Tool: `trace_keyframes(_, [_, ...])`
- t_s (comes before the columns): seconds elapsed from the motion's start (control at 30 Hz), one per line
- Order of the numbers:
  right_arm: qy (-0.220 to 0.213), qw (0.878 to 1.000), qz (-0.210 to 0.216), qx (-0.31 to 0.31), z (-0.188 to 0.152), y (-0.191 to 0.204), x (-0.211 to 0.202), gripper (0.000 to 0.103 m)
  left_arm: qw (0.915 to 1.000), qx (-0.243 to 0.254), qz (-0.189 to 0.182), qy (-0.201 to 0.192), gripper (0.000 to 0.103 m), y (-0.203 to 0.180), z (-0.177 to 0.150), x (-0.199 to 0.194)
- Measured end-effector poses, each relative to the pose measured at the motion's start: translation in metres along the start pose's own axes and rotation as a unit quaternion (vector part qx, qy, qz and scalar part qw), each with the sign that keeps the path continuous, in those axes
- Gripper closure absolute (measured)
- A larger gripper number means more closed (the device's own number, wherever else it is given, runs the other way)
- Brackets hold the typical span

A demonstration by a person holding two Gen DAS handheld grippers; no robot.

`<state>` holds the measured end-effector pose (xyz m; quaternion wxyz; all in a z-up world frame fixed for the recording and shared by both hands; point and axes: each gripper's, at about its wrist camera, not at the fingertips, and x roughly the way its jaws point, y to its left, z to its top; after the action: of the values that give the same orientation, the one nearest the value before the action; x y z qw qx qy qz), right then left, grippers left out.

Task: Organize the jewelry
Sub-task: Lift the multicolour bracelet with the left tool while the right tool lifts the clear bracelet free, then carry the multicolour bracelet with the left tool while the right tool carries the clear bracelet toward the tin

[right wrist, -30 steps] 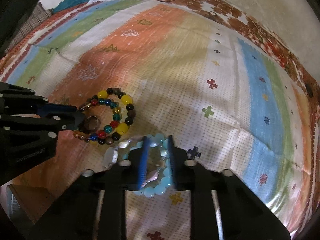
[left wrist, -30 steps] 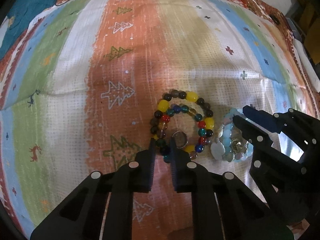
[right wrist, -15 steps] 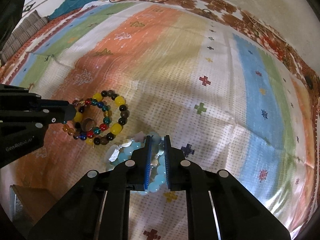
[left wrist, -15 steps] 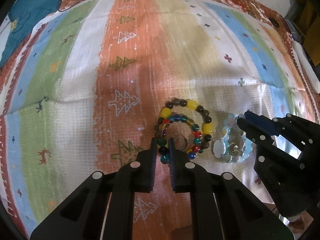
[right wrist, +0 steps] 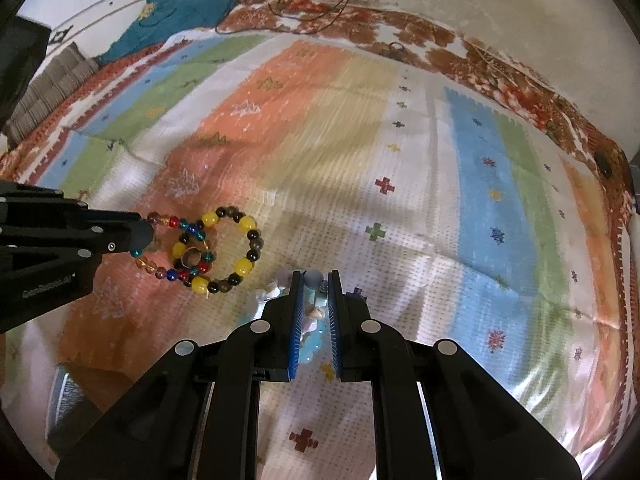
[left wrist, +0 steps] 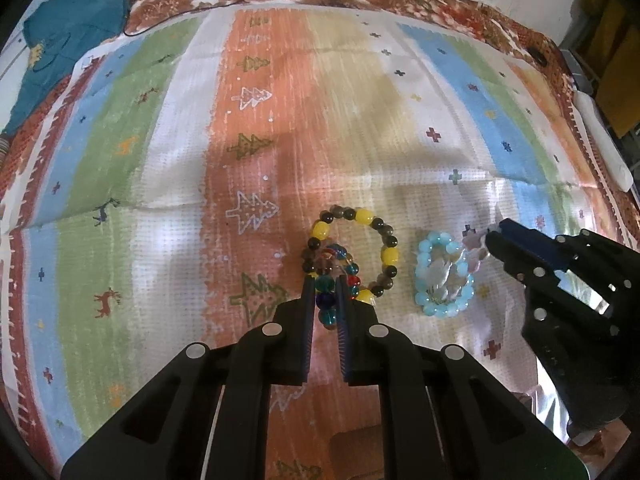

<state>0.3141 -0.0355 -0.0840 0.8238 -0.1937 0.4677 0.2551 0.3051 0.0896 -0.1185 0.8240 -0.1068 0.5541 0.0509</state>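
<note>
The left gripper [left wrist: 325, 284] was clamped on the small multicoloured bead bracelet [left wrist: 332, 276], pinching its beads between the jaws at about the eight o'clock edge of the larger yellow-and-dark bead bracelet [left wrist: 360, 248], which lay flat on the striped cloth [left wrist: 160, 160] with a small metal ring [right wrist: 191, 258] inside its loop. At three o'clock from that pair, the right gripper [right wrist: 313, 286] had its jaws clenched on a pale shell-piece bracelet [left wrist: 474, 245], whose pinkish pieces hung from the fingertips above and just beside the light blue bead bracelet [left wrist: 440, 280] on the cloth.
</note>
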Motion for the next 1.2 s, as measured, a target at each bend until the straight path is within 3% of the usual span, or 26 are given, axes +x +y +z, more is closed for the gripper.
trace_keyframes(0.43, [-0.028, 0.999, 0.000, 0.022, -0.002, -0.008, -0.028, 0.090, 0.9999, 0.010, 0.009, -0.009, 0.094, -0.006, -0.012, -0.017])
trace_keyframes(0.63, [-0.027, 0.999, -0.024, 0.016, -0.010, -0.008, -0.031, 0.090, 0.9997, 0.011, 0.021, -0.007, 0.094, -0.003, -0.021, -0.021])
trace_keyframes(1.2, [-0.050, 0.998, -0.011, 0.042, -0.019, -0.002, -0.066, 0.090, 0.9987, 0.027, 0.022, -0.038, 0.094, -0.011, -0.033, -0.060])
